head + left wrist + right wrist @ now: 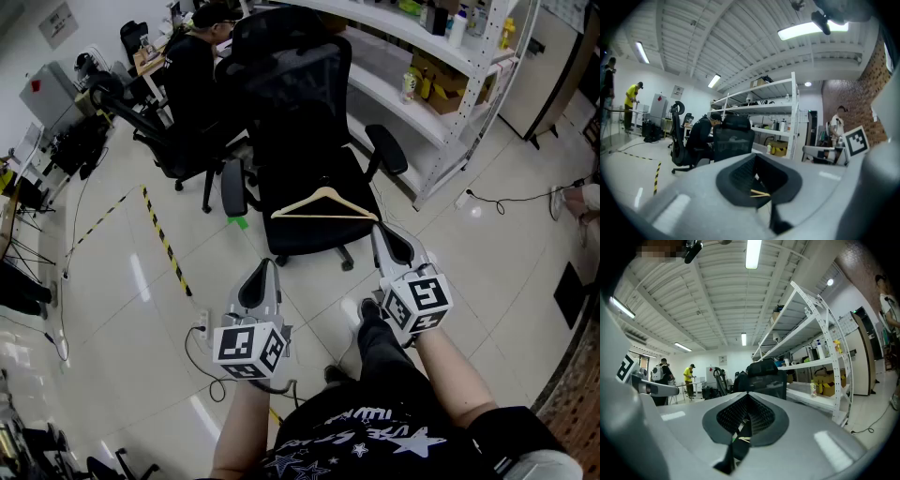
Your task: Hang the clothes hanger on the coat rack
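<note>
A wooden clothes hanger [324,204] lies flat on the seat of a black office chair [309,159] straight ahead of me. My left gripper [265,267] is held over the floor short of the chair's front left, its jaws together and nothing between them. My right gripper [382,230] is shut and empty too, its tip just off the hanger's right end, not touching it. In the left gripper view the left gripper [757,161] faces the chair, and a sliver of the hanger [760,192] shows past the pads. The right gripper [747,397] points level at the same chair.
A person in black [192,66] sits at a desk behind, on a second chair [173,150]. White metal shelving [441,84] with bottles and boxes runs along the right. Yellow-black tape [164,239] and a cable with a power strip [202,328] lie on the tiled floor at left.
</note>
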The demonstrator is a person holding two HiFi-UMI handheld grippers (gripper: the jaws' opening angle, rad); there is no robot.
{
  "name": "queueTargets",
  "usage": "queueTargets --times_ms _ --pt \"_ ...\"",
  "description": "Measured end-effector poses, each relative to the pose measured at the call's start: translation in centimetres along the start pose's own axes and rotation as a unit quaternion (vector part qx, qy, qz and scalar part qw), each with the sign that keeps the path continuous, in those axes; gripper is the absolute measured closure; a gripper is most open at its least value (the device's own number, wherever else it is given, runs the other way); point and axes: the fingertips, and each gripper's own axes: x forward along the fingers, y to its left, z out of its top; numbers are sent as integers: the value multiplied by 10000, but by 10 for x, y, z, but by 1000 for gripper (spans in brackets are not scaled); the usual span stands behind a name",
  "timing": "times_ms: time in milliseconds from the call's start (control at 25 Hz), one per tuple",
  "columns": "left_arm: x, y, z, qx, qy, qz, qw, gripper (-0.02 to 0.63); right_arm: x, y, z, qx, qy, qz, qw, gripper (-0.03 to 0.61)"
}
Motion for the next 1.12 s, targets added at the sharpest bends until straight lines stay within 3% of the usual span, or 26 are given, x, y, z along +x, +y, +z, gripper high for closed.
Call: queueTargets --times_ms 200,320,440,600,880,1120 --pt "46 15 3 87 -175 248 9995 609 48 -35 -14 -43 86 104 9999 572" --pt "85 15 0 -64 -184 177 9997 609 86 -61 -28 -104 289 303 9991 572" --pt "129 12 -6 -251 -58 67 9996 609 130 -87 -43 -86 511 535 9972 572" --pt "184 20 -26 -305 202 245 9990 609 183 -118 -58 -94 714 776 9944 572" --pt "247 48 -31 -333 388 713 9961 609 243 -134 -75 -321 858 1258 9878 572" --pt "282 70 -31 -152 519 953 9940 609 270 -144 -100 -129 1096 1386 9842 572"
